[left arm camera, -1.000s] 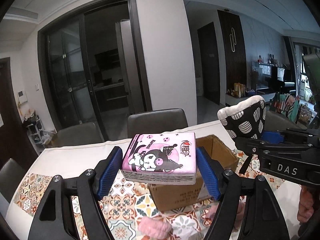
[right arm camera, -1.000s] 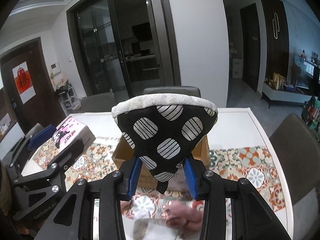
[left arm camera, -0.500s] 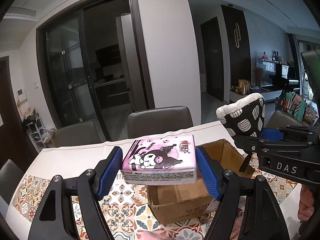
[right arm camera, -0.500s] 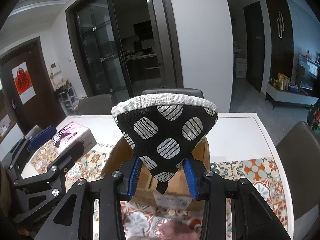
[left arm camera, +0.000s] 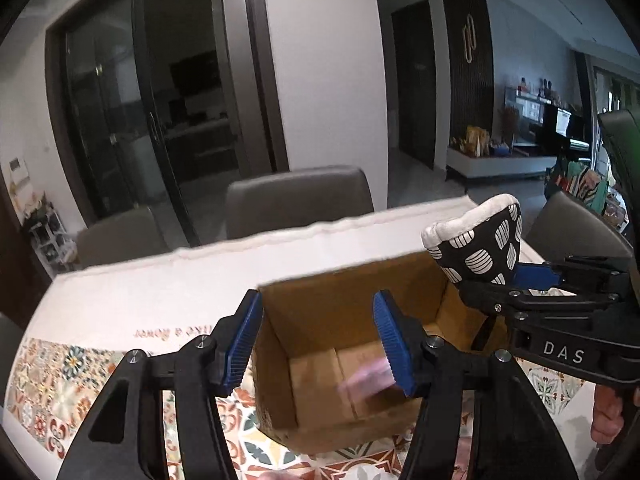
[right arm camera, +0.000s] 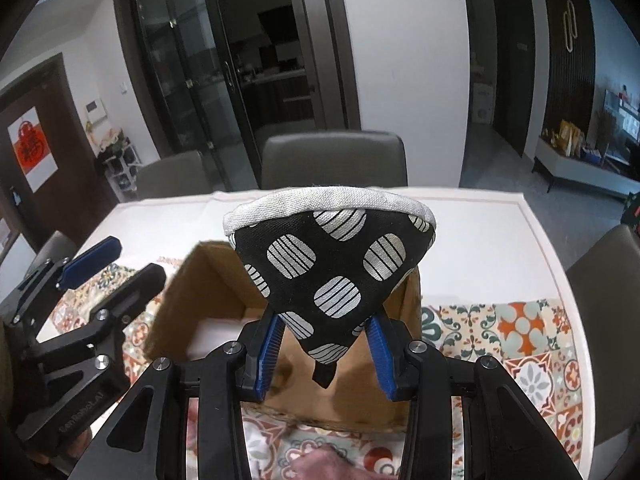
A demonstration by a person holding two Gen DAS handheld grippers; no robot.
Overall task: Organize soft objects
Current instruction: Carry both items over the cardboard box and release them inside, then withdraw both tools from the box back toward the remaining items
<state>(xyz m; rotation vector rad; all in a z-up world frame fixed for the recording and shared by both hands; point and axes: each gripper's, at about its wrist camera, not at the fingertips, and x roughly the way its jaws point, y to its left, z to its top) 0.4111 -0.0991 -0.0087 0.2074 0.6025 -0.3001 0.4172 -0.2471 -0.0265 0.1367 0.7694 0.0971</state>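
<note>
My left gripper (left arm camera: pixel 318 338) is open and empty above the open cardboard box (left arm camera: pixel 320 408). The pink tissue pack (left arm camera: pixel 366 386) is a blur inside the box, low against the right blue pad. My right gripper (right arm camera: pixel 326 354) is shut on a black oven mitt with striped white dots (right arm camera: pixel 328 264) and holds it over the box (right arm camera: pixel 192 312). The mitt (left arm camera: pixel 478 246) and right gripper also show at the right of the left wrist view. The left gripper (right arm camera: pixel 86 276) shows at the left of the right wrist view.
The box stands on a patterned tablecloth (right arm camera: pixel 520 332) on a white table (left arm camera: pixel 160 280). Something pink and soft (right arm camera: pixel 320 462) lies on the cloth in front of the box. Grey chairs (left arm camera: pixel 296 196) stand at the far side and one (right arm camera: pixel 604 280) at the right.
My left gripper has opened and let go of the pink tissue pack, which has dropped into the box. Both grippers have moved closer over the box. The mitt stays held.
</note>
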